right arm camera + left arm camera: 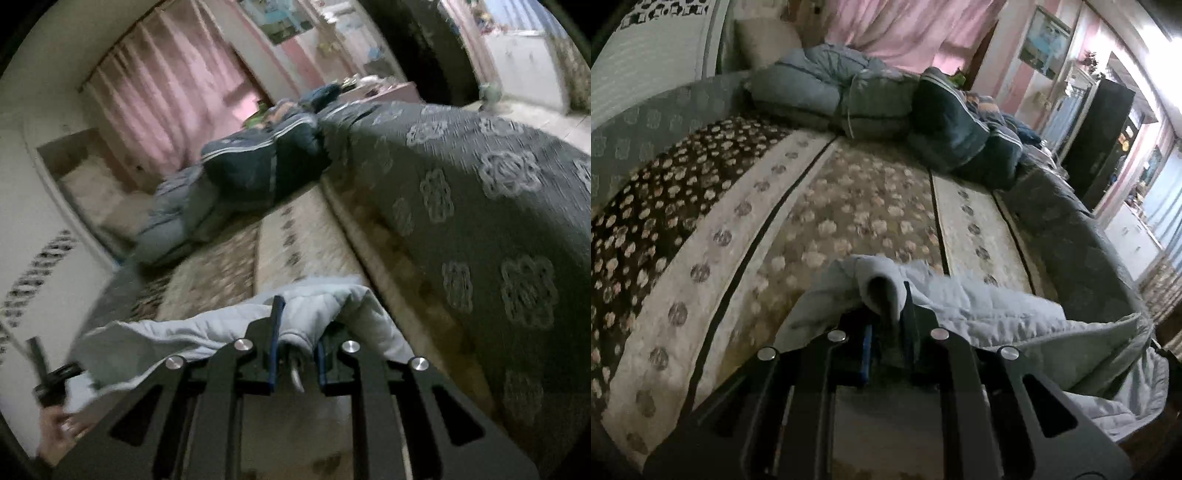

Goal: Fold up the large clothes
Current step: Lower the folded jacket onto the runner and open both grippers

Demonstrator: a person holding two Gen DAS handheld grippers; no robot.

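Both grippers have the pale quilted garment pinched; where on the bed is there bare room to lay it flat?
Free: patterned bedspread between garment and the folded bedding. Crowded: headboard end, grey-blue bedding beside dark striped clothes. Right: grey blanket.

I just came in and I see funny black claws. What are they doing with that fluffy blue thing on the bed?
A person is folding a big piece of clothing, a pale blue quilted garment. They hold a gripper in each hand. The left gripper has its jaws shut on one bunched bit of the fabric, and the right gripper is shut on another part. The garment hangs between them above the patterned bedspread. Folded bedding is piled at the far end of the bed.
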